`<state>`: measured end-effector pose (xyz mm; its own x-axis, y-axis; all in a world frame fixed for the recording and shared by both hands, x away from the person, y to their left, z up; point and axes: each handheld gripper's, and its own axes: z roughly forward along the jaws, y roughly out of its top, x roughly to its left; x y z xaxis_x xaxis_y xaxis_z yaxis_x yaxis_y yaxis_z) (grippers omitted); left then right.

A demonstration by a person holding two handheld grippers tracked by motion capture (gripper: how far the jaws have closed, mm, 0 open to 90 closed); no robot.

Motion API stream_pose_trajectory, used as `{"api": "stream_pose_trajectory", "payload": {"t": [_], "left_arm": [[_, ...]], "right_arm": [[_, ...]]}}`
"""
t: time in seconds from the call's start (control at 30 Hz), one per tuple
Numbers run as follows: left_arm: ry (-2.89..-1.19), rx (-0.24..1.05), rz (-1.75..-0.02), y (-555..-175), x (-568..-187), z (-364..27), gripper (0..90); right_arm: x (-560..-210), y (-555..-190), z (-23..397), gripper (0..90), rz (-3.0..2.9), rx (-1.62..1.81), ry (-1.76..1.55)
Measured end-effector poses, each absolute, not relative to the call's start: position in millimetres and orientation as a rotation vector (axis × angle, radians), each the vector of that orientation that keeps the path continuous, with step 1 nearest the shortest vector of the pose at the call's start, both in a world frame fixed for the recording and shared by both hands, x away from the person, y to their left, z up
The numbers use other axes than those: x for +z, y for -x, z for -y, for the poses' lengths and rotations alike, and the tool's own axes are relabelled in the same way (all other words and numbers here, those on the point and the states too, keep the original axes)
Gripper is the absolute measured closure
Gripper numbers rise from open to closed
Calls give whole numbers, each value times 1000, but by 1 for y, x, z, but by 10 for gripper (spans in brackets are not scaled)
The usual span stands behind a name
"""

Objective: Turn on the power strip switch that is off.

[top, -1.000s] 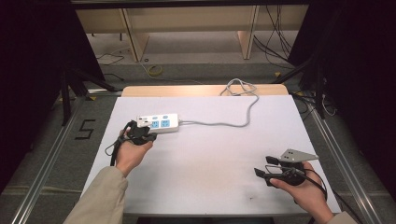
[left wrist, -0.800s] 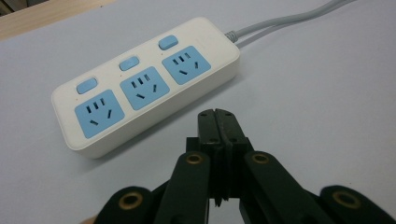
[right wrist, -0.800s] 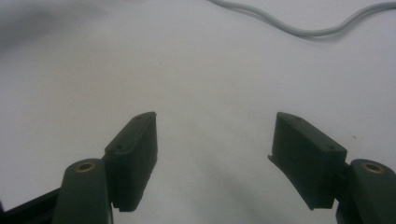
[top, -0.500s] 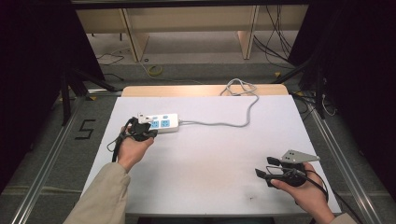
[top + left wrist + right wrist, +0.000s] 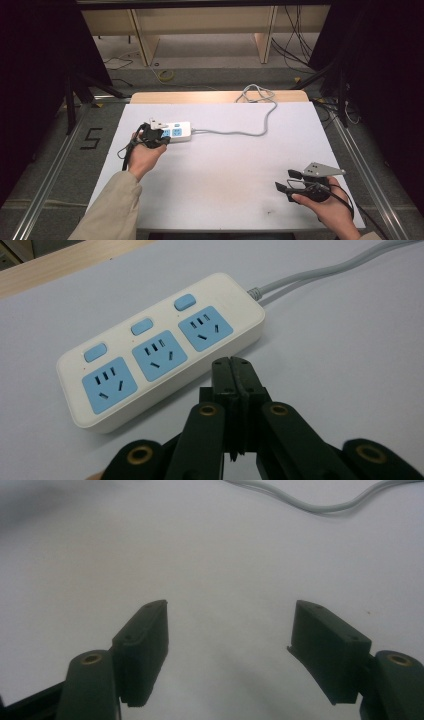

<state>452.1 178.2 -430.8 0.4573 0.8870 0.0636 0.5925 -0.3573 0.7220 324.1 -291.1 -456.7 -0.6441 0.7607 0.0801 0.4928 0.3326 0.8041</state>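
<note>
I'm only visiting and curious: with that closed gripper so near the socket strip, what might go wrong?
The left gripper, jaws shut, hovers beside the power strip. Pressing one blue switch off-centre could hit its neighbour or slide the light strip across the smooth table. The strip's cable lies loose and may drag. The right gripper sits open, far off, so nothing steadies the strip.

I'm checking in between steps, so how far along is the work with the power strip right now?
Early stage. Done: the left tool is shut, empty, with its tip beside the power strip's long side. In hand: it seems lined up on the strip, perhaps to press a blue switch or push it. Left: no contact with the strip is visible yet, and the right tool sits open over bare table.
</note>
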Motion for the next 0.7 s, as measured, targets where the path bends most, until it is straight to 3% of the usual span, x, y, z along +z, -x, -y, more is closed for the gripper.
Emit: {"api": "stream_pose_trajectory", "payload": {"t": [0.7], "left_arm": [[-2073,601,-1224,-474,-429,-169,899]], "right_arm": [[-457,-318,296,317,-2277,1201,-1142]]}}
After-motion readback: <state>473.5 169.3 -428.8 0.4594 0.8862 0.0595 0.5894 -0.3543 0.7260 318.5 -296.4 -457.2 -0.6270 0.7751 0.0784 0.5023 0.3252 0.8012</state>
